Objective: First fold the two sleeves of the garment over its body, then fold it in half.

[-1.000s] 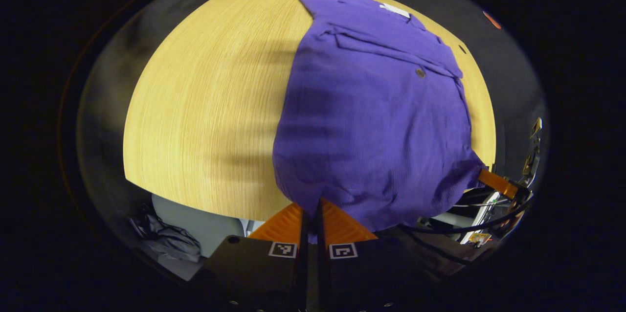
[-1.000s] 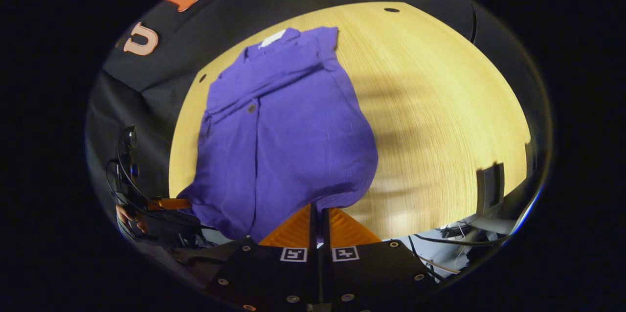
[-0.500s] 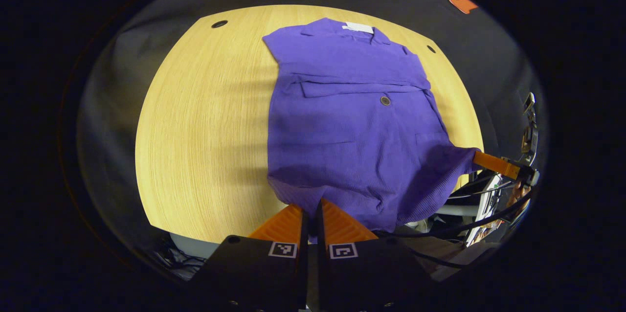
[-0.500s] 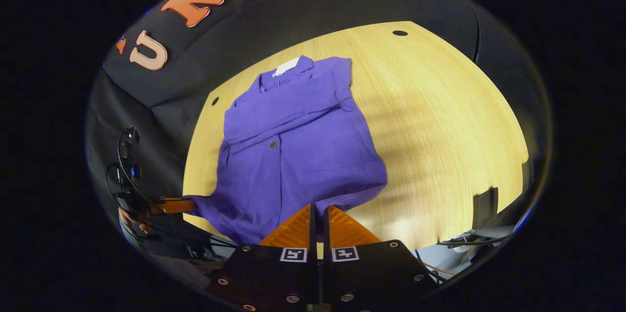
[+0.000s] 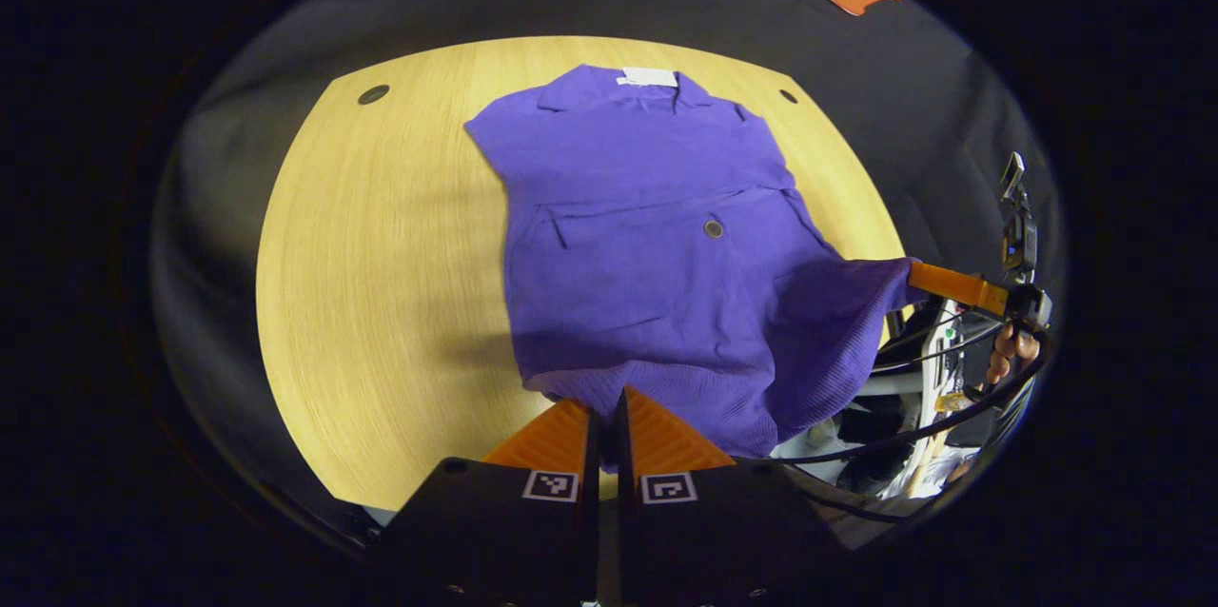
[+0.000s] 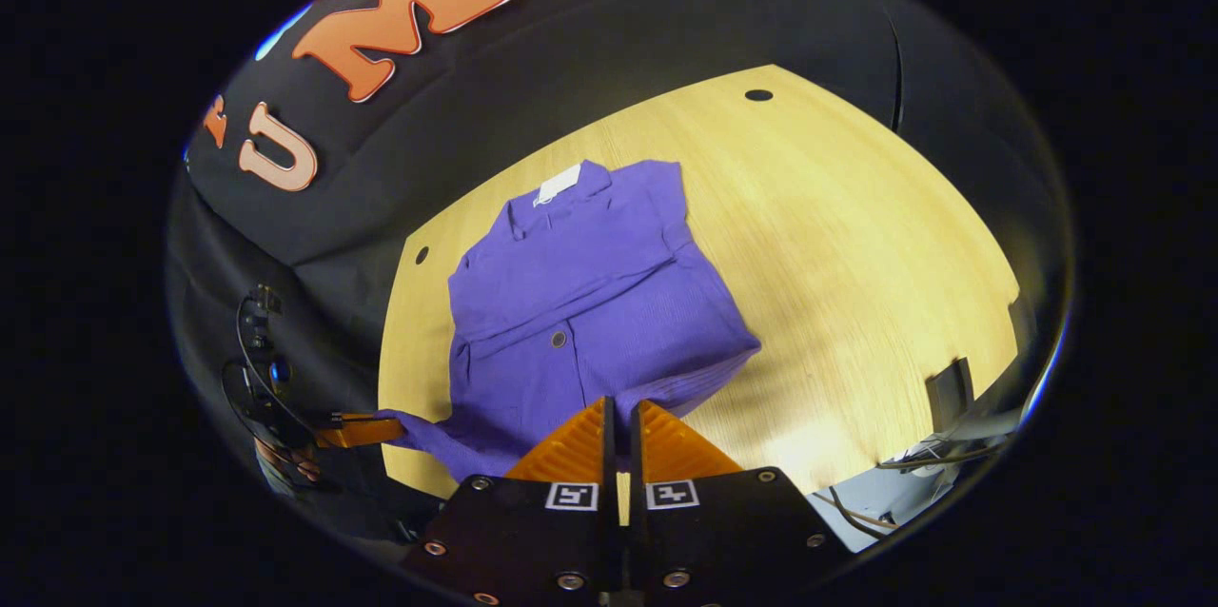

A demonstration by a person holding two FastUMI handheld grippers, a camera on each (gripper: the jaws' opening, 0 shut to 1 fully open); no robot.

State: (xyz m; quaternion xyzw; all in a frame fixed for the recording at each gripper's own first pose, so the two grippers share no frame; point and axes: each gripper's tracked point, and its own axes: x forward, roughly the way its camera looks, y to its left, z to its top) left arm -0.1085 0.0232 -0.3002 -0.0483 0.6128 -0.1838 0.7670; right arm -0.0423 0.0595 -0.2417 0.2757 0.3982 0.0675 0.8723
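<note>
purple shirt (image 5: 666,236) lies collar-far on the bench (image 5: 381,255), sleeves already folded across the chest, so the half fold looks in hand. my left tongs (image 5: 605,417) and right tongs (image 6: 618,426) are each pinching a hem corner, lifted off the wood. judgement: carry both corners level toward the collar, keeping the hem taut so the sleeves stay put. left gripper view shows the other tongs and a hand at the far corner; right gripper view shows the shirt's collar tag (image 6: 557,184).
</note>
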